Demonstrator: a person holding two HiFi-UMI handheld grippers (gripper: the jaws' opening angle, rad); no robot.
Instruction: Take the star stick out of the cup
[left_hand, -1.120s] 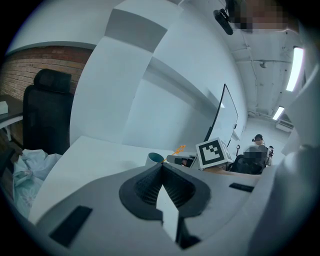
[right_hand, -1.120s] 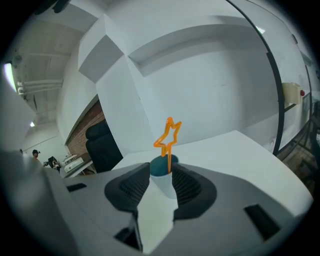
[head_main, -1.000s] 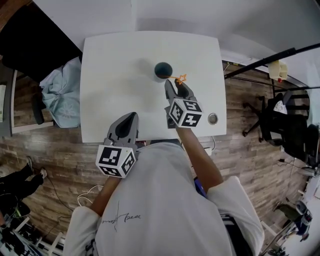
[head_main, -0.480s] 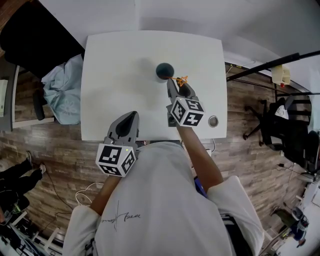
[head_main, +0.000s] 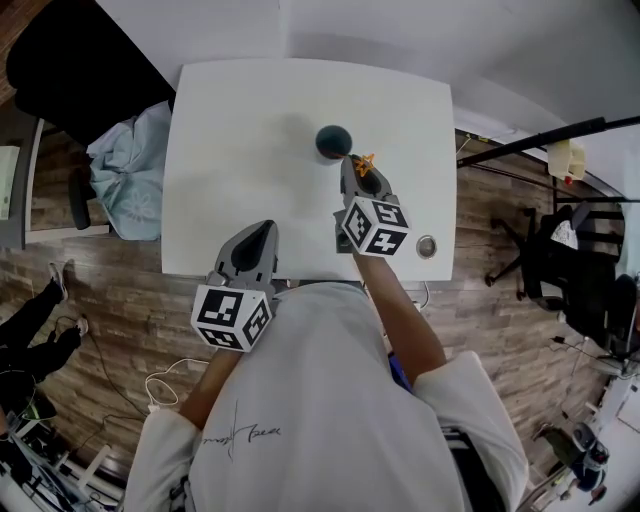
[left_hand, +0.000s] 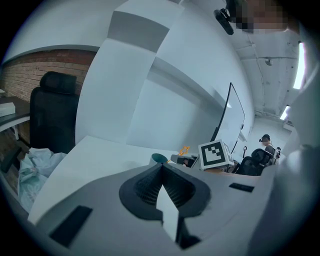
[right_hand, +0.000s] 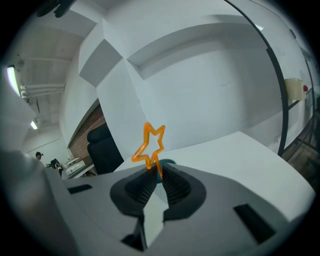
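Clamping the right gripper (right_hand: 156, 173) onto the star stick (right_hand: 150, 145) just below its star, having just been closing the jaws on it, lower end down in the cup (head_main: 331, 141) toward the table's (head_main: 230, 120) far edge. Keeping the left gripper (head_main: 262, 238) closed and empty at the near edge. Next, likely needing a straight upward pull, clearing the rim without tipping the cup.

This looks like an office or workroom. A plain white table (head_main: 250, 180) stands against bare white walls on a wood-plank floor (head_main: 120, 300). Black swivel chairs (head_main: 560, 235) sit off the table's right edge. Off its left edge a high-backed black chair (left_hand: 52, 115) stands before a brick wall (left_hand: 45, 67), with a pale cloth (head_main: 130, 185) beside it. Loose cables (head_main: 165, 385) trail on the floor off the near edge. A black pole (head_main: 530, 140) slants past the far right corner, and a strip light (left_hand: 300, 65) runs overhead.
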